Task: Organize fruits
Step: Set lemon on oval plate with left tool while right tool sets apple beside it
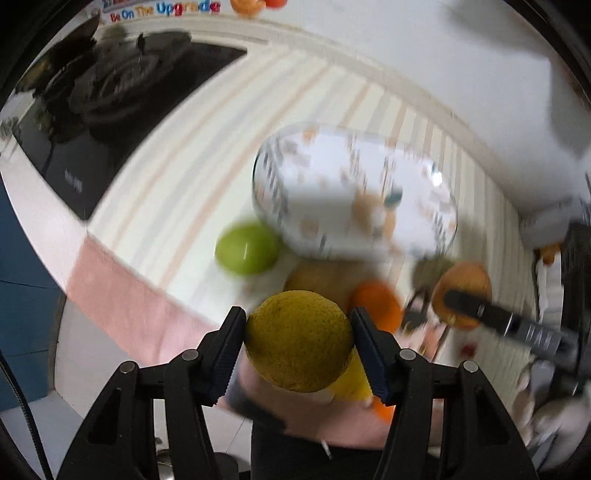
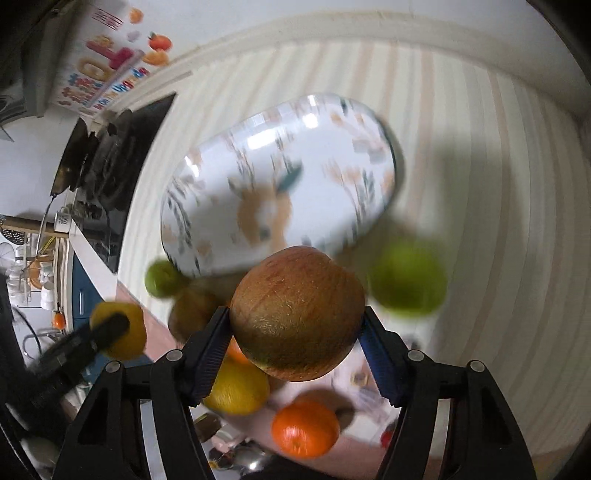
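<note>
My left gripper is shut on a yellow lemon, held above the counter. My right gripper is shut on a brown-red apple; it also shows in the left wrist view. A white patterned oval plate lies ahead on the striped cloth, also seen in the right wrist view. Around it lie a green apple, an orange, another green fruit, a yellow fruit and an orange.
A black gas stove sits at the far left of the counter. A pink cloth covers the near counter edge. A wall with colourful stickers runs behind. The left gripper with its lemon shows at the left of the right wrist view.
</note>
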Available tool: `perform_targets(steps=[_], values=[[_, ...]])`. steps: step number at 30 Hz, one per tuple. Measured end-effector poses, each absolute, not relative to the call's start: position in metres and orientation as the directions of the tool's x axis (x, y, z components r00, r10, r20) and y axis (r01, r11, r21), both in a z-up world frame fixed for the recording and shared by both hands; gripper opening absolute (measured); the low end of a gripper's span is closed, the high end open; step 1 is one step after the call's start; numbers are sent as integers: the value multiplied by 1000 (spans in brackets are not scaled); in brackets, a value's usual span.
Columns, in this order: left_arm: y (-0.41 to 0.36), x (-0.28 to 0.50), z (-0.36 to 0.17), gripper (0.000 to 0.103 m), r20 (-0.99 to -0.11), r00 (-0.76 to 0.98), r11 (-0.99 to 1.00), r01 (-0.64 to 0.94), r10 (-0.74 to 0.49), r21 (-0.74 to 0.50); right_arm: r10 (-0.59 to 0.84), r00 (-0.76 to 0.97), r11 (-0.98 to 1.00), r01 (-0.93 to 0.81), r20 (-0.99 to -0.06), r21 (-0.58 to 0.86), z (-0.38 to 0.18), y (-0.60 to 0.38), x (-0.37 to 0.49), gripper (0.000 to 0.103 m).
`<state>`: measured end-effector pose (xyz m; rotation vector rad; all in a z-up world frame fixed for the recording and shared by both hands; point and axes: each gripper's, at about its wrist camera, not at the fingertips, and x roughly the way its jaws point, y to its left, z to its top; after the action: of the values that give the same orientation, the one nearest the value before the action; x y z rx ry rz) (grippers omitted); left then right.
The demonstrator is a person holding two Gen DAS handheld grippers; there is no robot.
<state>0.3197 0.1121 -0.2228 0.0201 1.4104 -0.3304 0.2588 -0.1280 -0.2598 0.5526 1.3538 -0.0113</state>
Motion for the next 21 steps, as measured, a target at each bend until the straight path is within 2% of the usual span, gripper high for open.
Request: perform_targets(steps=[5,11,21], values=[[73,387,-227,56,-967,146,960,220,-209,-174,236,229,901,312,-944,301,-259,-143,313,71],[36,448,-264,56,-980,41,967,174,-194,-184,194,159,943,242,-968,228,-272,-141,374,71],[22,487,-313,57,-967,-140,969,91,-215,-229,177,23,975,135,-984,179,-305,-129,419,71]])
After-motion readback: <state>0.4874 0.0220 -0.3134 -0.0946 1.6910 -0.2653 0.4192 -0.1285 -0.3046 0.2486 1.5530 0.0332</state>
